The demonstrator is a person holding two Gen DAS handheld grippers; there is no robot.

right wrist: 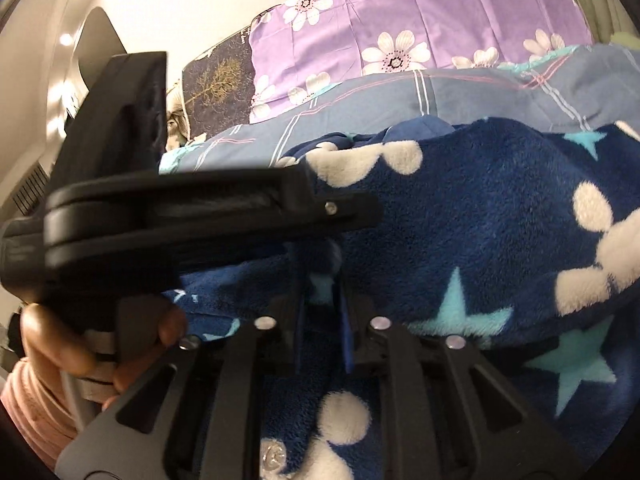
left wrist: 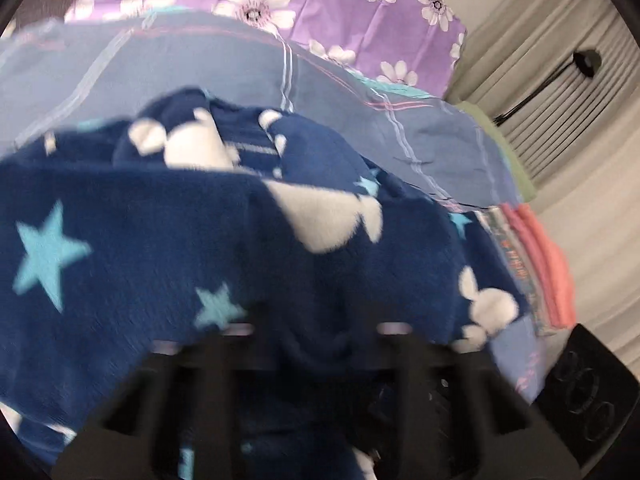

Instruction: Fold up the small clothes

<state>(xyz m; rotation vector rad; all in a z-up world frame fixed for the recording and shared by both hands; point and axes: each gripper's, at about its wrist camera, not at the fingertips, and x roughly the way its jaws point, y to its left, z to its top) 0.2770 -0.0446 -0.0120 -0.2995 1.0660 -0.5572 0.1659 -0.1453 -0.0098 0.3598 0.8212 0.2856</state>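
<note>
Clearly, both grippers have hold of the same navy fleece garment [right wrist: 480,216], a plush piece printed with white blobs and light-blue stars. It lies bunched on the bed, over a blue-grey checked sheet [left wrist: 340,96] with thin white and pink lines.

Seen from the right wrist, the right gripper [right wrist: 322,320] has its jaws drawn close together, pinching a fold of the fleece that stands up between them. More fleece spreads below and to the right of the frame.

From the left wrist, the left gripper [left wrist: 312,340] is blurred, yet a hump of the navy fabric sits pressed between its jaws, so they are closed on the garment. In the right wrist view, the left gripper's black body crosses the frame just beside the right one, with the person's left hand [right wrist: 92,344] wrapped round its handle.

Behind the sheet lies a purple cover with white flowers [right wrist: 420,20]. At the bed's edge, in the left wrist view, sits a folded coral-pink cloth [left wrist: 548,264], close beside the fleece.
</note>
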